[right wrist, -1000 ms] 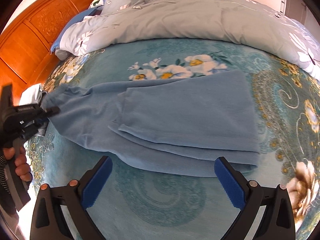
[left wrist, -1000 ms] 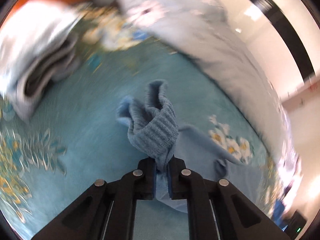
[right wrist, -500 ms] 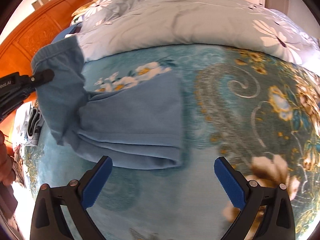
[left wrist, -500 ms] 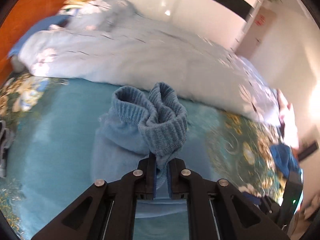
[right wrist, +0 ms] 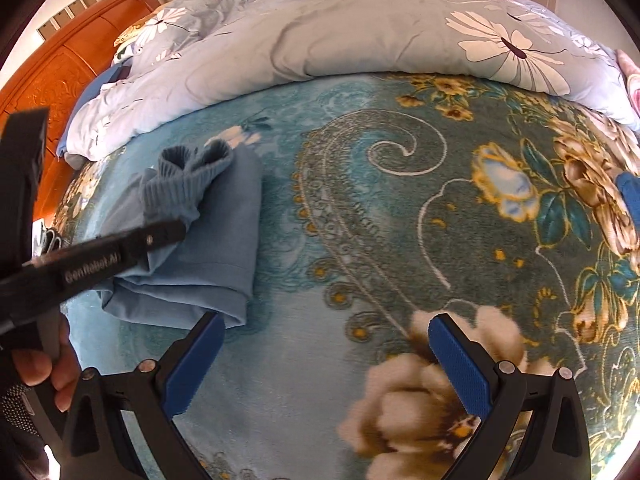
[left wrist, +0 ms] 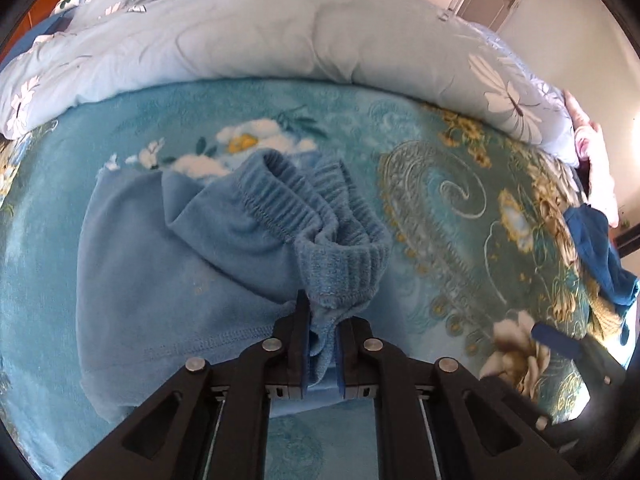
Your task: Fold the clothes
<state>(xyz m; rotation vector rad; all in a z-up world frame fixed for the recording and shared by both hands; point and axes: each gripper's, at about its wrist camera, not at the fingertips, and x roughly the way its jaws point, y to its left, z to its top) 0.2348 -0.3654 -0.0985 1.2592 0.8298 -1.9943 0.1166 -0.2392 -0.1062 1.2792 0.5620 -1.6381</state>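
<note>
A light blue fleece garment (left wrist: 160,272) lies folded on the teal floral blanket (left wrist: 440,208). My left gripper (left wrist: 322,312) is shut on its bunched ribbed end (left wrist: 344,272), which it holds over the folded body. In the right wrist view the same garment (right wrist: 228,240) sits at the left, with the left gripper (right wrist: 180,230) coming in from the left edge and pinching the ribbed end (right wrist: 184,184). My right gripper (right wrist: 320,332) is open with nothing between its blue pads (right wrist: 460,364). It hovers over bare blanket just right of the garment's near corner.
A pale blue flowered quilt (left wrist: 280,32) is heaped along the far side of the bed. An orange wooden headboard (right wrist: 60,80) stands at the far left. A dark blue garment (left wrist: 600,256) lies at the right edge. A hand (right wrist: 44,368) holds the left gripper's handle.
My left gripper has carried the ribbed end to the right across the garment, folding it shorter. My right gripper has shifted right, off the garment and over the blanket's flowers.
</note>
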